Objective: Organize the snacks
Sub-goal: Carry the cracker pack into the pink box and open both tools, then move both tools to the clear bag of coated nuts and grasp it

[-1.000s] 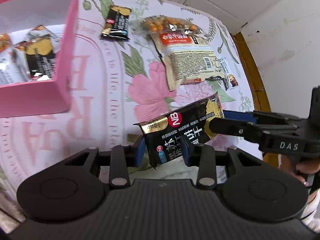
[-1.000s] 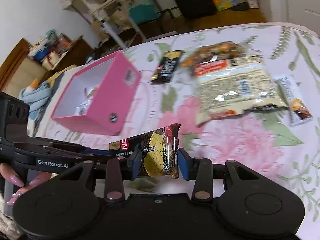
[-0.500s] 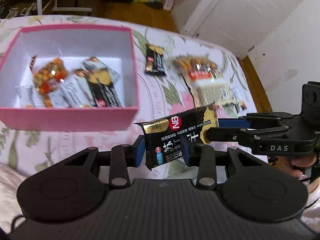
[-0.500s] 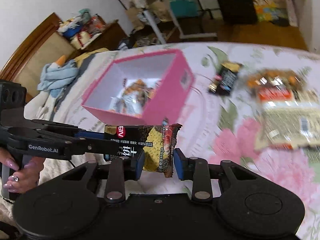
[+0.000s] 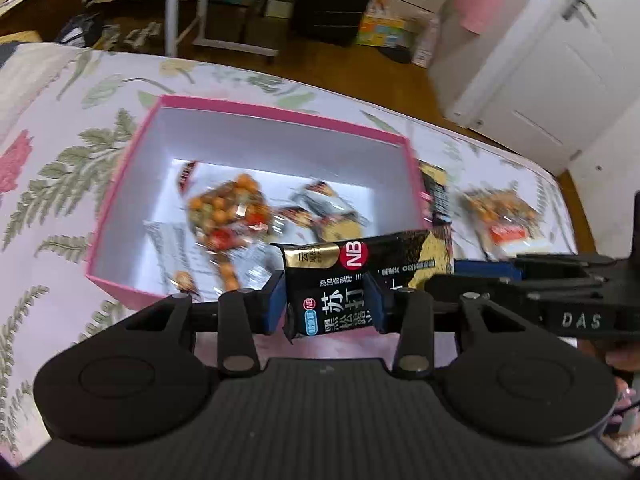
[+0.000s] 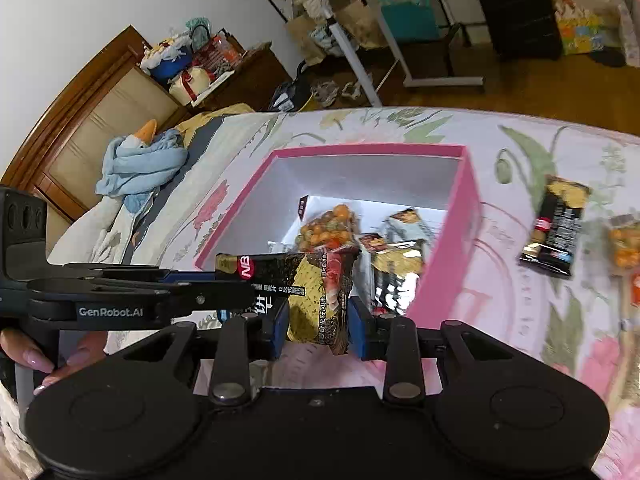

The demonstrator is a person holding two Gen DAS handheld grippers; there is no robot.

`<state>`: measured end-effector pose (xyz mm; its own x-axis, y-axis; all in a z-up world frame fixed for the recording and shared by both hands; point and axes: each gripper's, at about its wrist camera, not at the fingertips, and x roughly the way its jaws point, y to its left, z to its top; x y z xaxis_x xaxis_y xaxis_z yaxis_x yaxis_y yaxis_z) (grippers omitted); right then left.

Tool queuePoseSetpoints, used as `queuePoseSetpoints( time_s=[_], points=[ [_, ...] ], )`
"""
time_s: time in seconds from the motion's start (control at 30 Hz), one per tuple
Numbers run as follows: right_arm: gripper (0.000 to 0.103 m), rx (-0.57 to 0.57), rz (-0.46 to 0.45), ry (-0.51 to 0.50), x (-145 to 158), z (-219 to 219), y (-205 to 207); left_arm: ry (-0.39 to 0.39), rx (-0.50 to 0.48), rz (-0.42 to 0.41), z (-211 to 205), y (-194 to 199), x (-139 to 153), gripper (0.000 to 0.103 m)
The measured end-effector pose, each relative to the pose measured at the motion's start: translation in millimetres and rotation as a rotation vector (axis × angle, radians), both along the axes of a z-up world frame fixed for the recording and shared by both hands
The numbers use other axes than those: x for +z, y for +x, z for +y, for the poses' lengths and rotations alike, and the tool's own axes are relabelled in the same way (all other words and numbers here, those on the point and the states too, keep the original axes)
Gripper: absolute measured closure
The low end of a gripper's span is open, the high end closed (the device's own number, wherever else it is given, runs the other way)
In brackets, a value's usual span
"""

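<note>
I hold one black cracker packet (image 5: 360, 276) by both ends, level, at the near rim of the pink box (image 5: 256, 112); my left gripper (image 5: 326, 306) is easing open around its end, pads barely touching, while my right gripper (image 6: 316, 326) stands clamped on the other; next, carry it over the rim and let go; inside lie about four packets, blurred; outside I count a dark packet (image 6: 558, 230) and a nut bag (image 5: 500, 210).

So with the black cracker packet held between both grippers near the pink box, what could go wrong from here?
1. The left gripper is opening while the right gripper holds the other end, so the black cracker packet may swing or slip.
2. The packet hangs about at the pink box's near wall, so released now it might catch the rim or land on the bedspread.
</note>
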<state>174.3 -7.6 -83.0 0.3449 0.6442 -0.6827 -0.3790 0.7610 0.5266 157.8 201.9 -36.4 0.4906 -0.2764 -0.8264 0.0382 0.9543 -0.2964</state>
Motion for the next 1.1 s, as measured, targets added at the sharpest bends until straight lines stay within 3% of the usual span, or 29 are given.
queuePoseSetpoints(
  time_s=[0.13,0.27,0.4,0.47,0.53,0.6,0.7,0.97,1.1],
  points=[
    [0.066,0.008,0.061,0.046,-17,20,20,-0.013,0.089,0.049,24,19,-14,0.060],
    [0.066,0.032,0.123,0.066,-37,39,28,0.055,0.120,0.058,36,31,-28,0.060],
    [0.064,0.023,0.068,-0.025,-46,52,25,0.060,0.139,0.065,41,34,-44,0.055],
    [0.064,0.027,0.067,-0.024,-47,50,23,0.088,0.150,0.046,40,33,-46,0.055],
    [0.064,0.054,0.055,-0.015,-38,48,17,0.092,0.163,0.017,39,30,-44,0.055],
    [0.061,0.058,-0.002,-0.005,-21,43,9,0.042,0.181,0.007,42,28,-40,0.055],
    [0.060,0.059,-0.052,-0.018,0,30,2,0.044,0.150,-0.021,34,24,-27,0.056],
    [0.059,-0.038,-0.117,-0.184,61,-38,9,-0.012,-0.059,-0.085,-23,2,16,0.057],
    [0.053,-0.038,-0.127,-0.273,85,-68,16,-0.026,-0.152,-0.119,-65,-2,32,0.058]
  ],
)
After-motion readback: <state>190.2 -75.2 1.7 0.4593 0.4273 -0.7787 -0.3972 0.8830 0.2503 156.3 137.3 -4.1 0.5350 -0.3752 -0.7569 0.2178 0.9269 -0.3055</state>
